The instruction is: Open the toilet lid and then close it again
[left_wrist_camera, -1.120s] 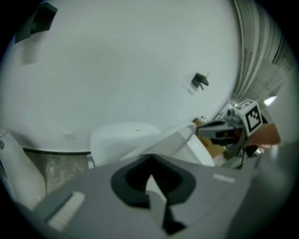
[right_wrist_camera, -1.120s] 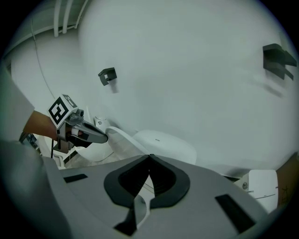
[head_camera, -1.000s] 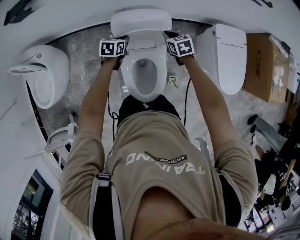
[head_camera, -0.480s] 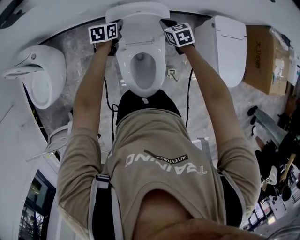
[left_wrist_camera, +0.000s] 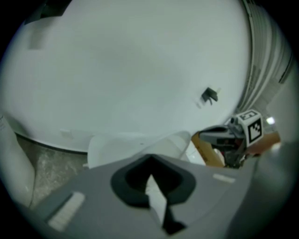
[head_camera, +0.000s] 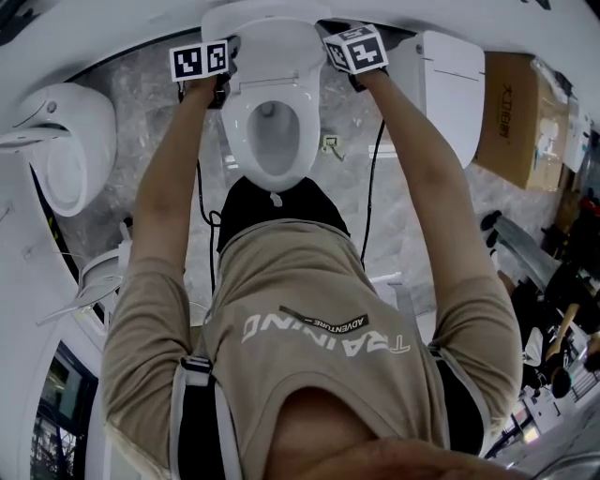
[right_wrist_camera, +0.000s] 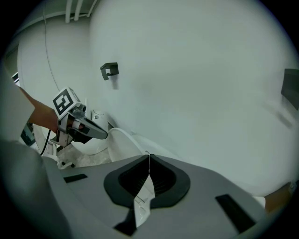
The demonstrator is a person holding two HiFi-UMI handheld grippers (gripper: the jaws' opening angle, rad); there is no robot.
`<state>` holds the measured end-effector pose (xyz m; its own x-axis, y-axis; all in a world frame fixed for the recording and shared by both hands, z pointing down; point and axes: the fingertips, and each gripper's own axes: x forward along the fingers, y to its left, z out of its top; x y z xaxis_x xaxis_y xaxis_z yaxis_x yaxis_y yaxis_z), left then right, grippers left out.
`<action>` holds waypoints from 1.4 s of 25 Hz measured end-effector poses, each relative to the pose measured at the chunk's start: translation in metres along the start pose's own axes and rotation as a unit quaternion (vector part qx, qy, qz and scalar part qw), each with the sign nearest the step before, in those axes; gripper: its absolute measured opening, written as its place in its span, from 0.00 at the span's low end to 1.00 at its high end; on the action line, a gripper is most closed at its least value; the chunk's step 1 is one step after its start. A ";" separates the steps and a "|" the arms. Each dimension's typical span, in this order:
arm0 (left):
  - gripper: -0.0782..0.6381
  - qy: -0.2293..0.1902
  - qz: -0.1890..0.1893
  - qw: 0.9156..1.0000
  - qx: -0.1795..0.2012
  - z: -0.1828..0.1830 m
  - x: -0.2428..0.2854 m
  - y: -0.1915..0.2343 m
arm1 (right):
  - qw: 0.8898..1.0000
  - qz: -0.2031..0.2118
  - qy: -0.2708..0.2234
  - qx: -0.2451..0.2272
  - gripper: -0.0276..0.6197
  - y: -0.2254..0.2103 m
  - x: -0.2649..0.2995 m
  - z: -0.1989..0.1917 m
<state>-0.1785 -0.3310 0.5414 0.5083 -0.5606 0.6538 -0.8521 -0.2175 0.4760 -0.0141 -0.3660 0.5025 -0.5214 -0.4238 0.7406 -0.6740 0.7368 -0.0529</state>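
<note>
From above, the person's tan shirt (head_camera: 319,319) fills the foreground, with both arms stretched either side of the toilet seat (head_camera: 242,131). Beyond, the toilet lid (head_camera: 267,19) seems to stand raised between the grippers. Only their own views show the left gripper (left_wrist_camera: 150,163) and right gripper (right_wrist_camera: 148,156) pinched together, empty, facing a white wall (left_wrist_camera: 131,70).

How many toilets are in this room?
3: the middle toilet, open; the right toilet, lid shut; the left toilet. Others may be hidden.
</note>
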 end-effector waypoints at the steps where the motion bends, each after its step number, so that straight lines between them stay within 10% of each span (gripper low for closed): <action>1: 0.11 0.000 -0.001 1.000 -0.001 -0.001 0.001 -0.002 | 1.000 0.000 0.001 0.001 0.06 -0.002 0.000 0.003; 7: 0.11 0.000 -0.010 1.000 0.006 -0.007 0.008 -0.011 | 0.996 0.008 -0.009 0.085 0.07 -0.016 0.011 0.012; 35: 0.12 0.000 -0.015 1.000 0.015 -0.008 0.005 -0.010 | 0.990 0.102 0.065 0.066 0.06 -0.008 0.043 0.013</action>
<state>-0.1662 -0.3257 0.5445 0.5334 -0.5539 0.6393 -0.8400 -0.2581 0.4773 -0.0380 -0.3971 0.5265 -0.5881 -0.1946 0.7850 -0.6279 0.7216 -0.2915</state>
